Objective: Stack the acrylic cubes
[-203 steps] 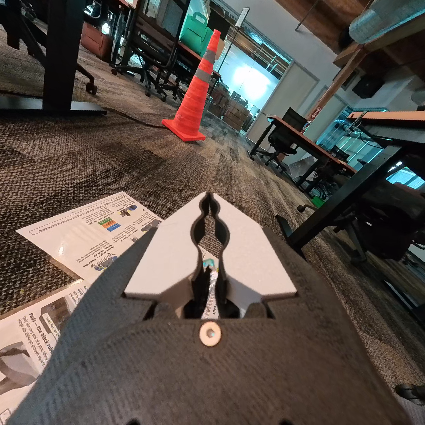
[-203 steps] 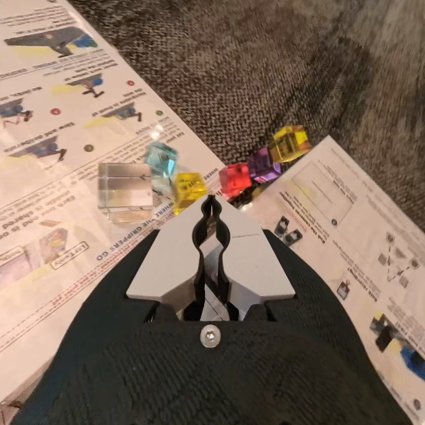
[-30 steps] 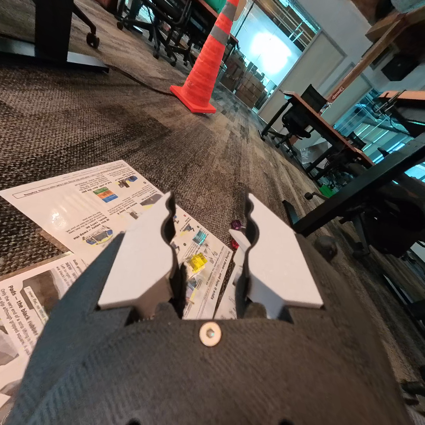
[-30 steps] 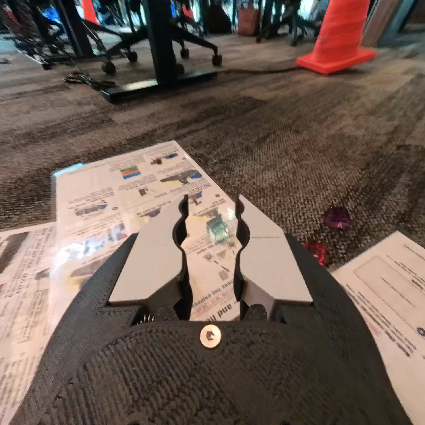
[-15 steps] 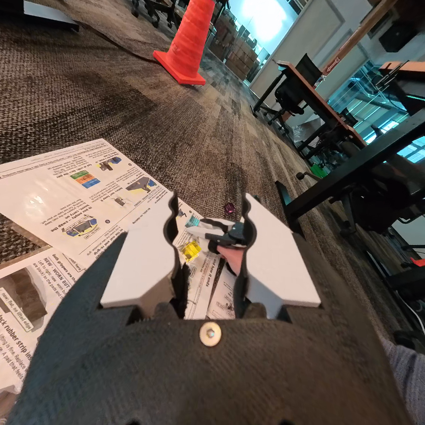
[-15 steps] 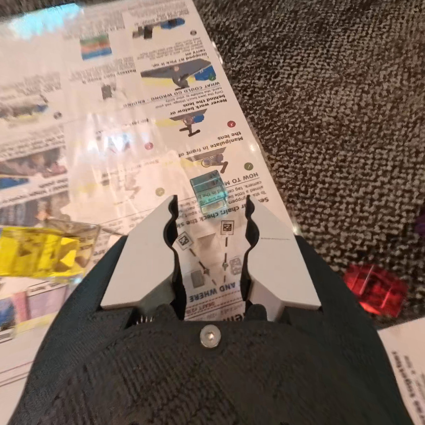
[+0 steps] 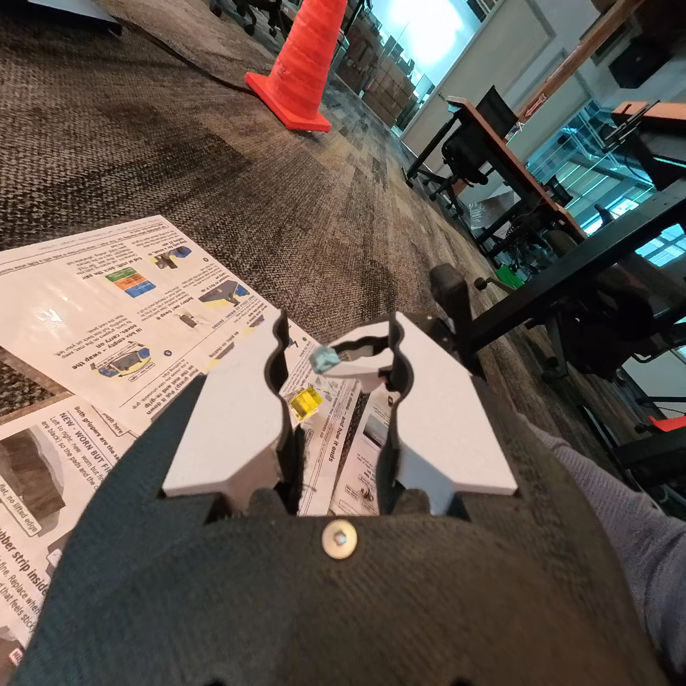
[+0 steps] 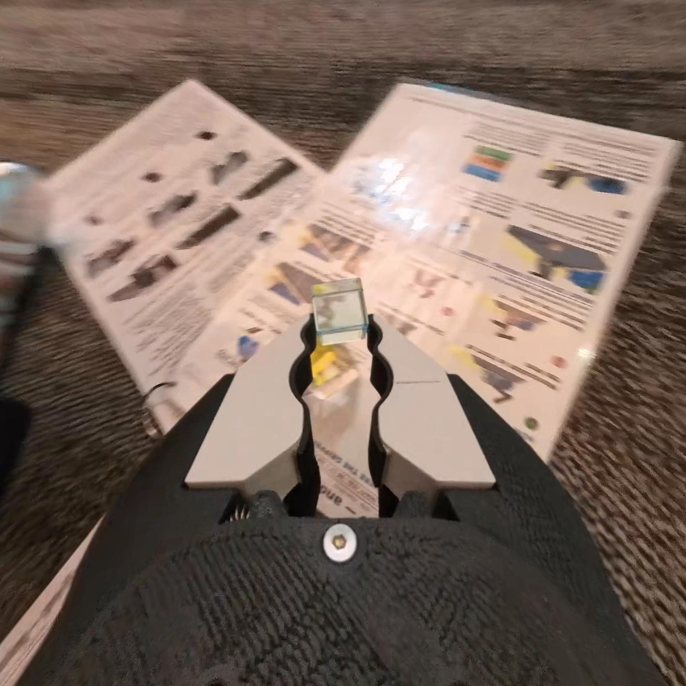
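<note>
while the pale blue clear cube [image 8: 339, 313] is pinched at the right gripper [image 8: 338, 326] tips above the printed sheets [image 8: 482, 260], slipperiness is judged likely; the left gripper [image 7: 339, 326] is held wide, empty.

The right view is smeared: sheets [image 8: 482, 230] and carpet [image 8: 74, 371] blur. The cone [image 7: 300, 63] is cut off at the top edge.
</note>
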Demonstrator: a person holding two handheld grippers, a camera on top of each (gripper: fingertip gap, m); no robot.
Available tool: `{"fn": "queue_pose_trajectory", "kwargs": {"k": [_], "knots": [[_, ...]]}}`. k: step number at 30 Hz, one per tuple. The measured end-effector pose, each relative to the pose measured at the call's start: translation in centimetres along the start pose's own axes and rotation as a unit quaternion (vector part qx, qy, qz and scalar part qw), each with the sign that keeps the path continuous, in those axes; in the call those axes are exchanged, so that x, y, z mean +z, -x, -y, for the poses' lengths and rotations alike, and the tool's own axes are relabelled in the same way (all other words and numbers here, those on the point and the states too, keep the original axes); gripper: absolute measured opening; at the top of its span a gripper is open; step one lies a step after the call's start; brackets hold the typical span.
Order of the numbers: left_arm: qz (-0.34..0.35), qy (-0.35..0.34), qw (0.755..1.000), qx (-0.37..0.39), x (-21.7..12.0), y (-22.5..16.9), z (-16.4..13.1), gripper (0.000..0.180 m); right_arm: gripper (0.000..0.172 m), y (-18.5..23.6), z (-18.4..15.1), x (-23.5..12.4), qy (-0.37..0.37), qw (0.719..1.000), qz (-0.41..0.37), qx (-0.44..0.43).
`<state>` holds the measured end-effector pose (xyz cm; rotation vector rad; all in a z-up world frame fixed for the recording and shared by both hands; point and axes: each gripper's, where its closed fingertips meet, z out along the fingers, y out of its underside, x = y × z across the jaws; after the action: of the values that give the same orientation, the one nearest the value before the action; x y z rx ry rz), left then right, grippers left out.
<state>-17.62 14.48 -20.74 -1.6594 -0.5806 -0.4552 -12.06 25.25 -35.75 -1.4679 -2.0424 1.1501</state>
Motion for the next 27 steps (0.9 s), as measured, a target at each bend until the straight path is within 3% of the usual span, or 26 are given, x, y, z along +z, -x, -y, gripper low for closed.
{"fn": "queue_pose_trajectory", "kwargs": {"k": [2,7,24,27], "knots": [[0.001,-0.003,1.0,0.001,-0.1,0.0,0.1,0.053,0.025,1.6,-0.1,0.0,0.018,0.998,0.044,-0.032],[0.0,-0.003,1.0,0.003,-0.1,0.0,0.2,0.052,0.025,2.4,-1.2,0.7,0.07,0.99,0.054,-0.114],[-0.001,-0.006,1.0,0.0,-0.1,0.1,0.3,0.05,0.026,2.4,-2.8,1.8,0.131,0.981,0.073,-0.125],[-0.001,-0.008,1.0,-0.001,-0.2,0.1,0.3,0.049,0.051,2.0,-2.8,1.7,0.13,0.985,0.055,-0.095]]}}
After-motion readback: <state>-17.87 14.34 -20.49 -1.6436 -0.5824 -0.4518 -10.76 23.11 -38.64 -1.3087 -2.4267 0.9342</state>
